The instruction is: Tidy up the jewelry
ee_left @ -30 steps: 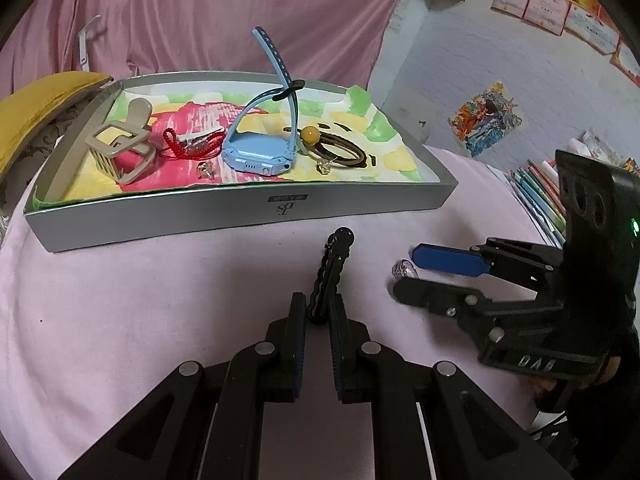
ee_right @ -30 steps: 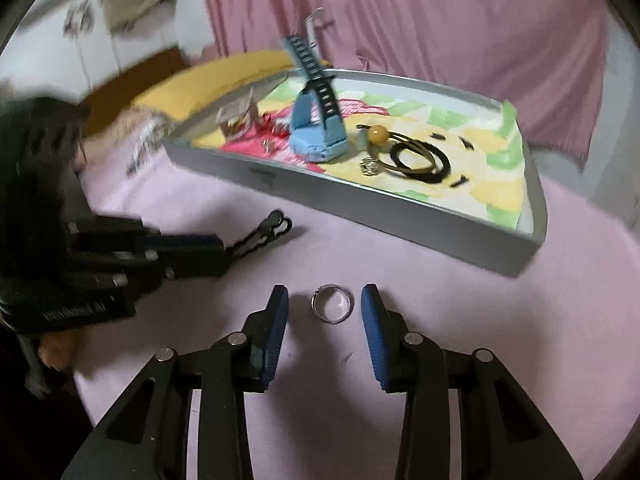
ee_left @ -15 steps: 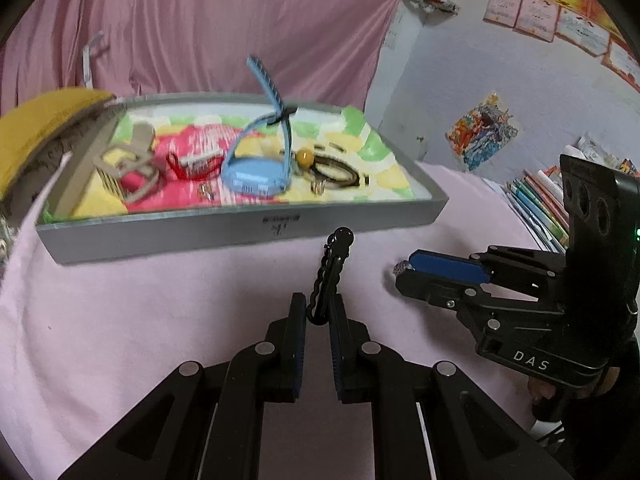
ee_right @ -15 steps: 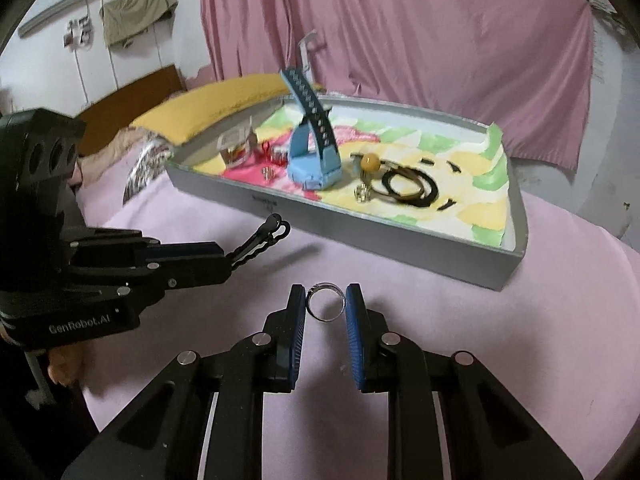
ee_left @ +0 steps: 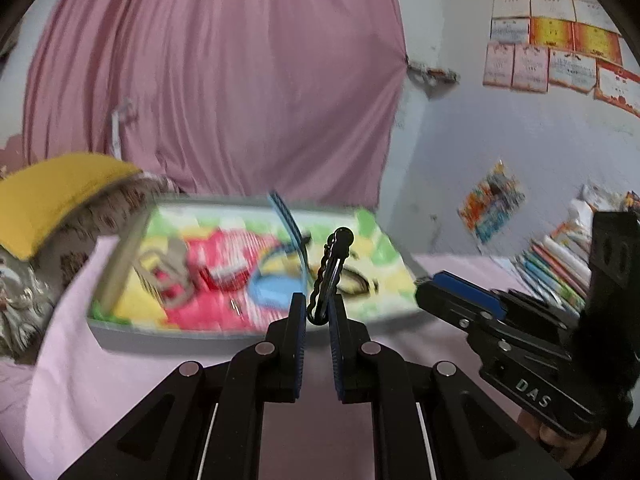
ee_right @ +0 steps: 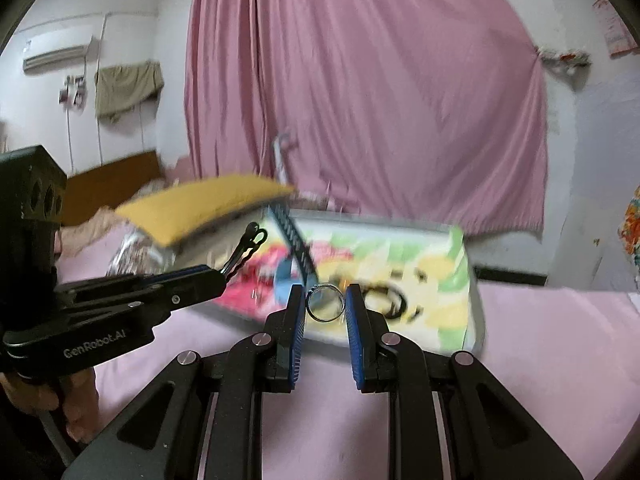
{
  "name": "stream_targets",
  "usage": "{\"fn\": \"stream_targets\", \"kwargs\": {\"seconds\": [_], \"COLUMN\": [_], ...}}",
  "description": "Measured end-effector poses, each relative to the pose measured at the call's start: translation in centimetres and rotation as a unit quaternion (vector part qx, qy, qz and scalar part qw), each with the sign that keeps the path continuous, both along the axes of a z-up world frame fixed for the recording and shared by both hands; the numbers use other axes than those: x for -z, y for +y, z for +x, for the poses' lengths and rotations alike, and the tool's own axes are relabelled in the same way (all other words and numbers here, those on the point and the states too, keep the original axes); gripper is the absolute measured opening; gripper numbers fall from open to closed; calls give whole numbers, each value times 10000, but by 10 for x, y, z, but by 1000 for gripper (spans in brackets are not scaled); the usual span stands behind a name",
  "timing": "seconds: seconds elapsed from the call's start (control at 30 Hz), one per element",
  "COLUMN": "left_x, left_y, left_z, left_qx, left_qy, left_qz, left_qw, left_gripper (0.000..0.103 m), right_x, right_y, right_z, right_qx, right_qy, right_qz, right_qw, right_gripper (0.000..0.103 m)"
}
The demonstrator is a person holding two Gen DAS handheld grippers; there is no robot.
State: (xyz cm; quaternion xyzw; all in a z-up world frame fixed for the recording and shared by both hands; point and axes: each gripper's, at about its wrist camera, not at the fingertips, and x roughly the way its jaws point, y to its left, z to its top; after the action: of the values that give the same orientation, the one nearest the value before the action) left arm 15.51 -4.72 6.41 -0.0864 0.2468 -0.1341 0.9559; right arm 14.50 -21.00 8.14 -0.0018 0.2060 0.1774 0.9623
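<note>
My left gripper (ee_left: 317, 312) is shut on a black wavy hair clip (ee_left: 331, 270) that sticks up and forward, lifted above the pink cloth. It also shows in the right wrist view (ee_right: 245, 250). My right gripper (ee_right: 325, 308) is shut on a silver ring (ee_right: 325, 308), held in the air in front of the tray. The grey tray (ee_left: 224, 332) with a colourful lining holds a blue watch (ee_left: 276, 292), a beige claw clip (ee_left: 168, 280), a red cord and a black hair tie (ee_right: 390, 300). The tray is blurred.
A yellow cushion (ee_left: 52, 196) lies left of the tray. A pink curtain (ee_left: 224, 80) hangs behind. Books and coloured pens (ee_left: 560, 264) lie at the right. The pink cloth (ee_right: 560, 360) covers the surface.
My right gripper closed on the ring and lifted it. Both grippers rose from the cloth and tilted up, so the tray now sits lower and farther in view.
</note>
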Motion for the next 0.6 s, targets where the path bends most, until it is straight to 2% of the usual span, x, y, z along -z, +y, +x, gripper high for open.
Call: {"fn": "stream_targets", "kwargs": {"seconds": [0.13,0.37,0.5,0.6], "left_x": [-12,-28,-30,-27], "left_y": [6,14,20,25], "left_z": [10,26,39,48], "left_qx": [-164,-393,-539,-667], "left_qy": [-376,-1117,-1235,-1240], "left_qz": [38,368,335,317], "left_qw": [9992,9923,9903,9895], "left_gripper": [11,11,11,11], "right_x": [-10,-30,-35,-31], "right_y": [-1,5,13,18], "right_z": [7,28,44,57], "right_qx": [171,506,559,560], "right_qy": [-338,-1067,-1168,-1039], "right_qz": [123,-18,-77,-73], "right_qw": [9992,9930,9915,9930], "right_gripper": [18,18,18,18]}}
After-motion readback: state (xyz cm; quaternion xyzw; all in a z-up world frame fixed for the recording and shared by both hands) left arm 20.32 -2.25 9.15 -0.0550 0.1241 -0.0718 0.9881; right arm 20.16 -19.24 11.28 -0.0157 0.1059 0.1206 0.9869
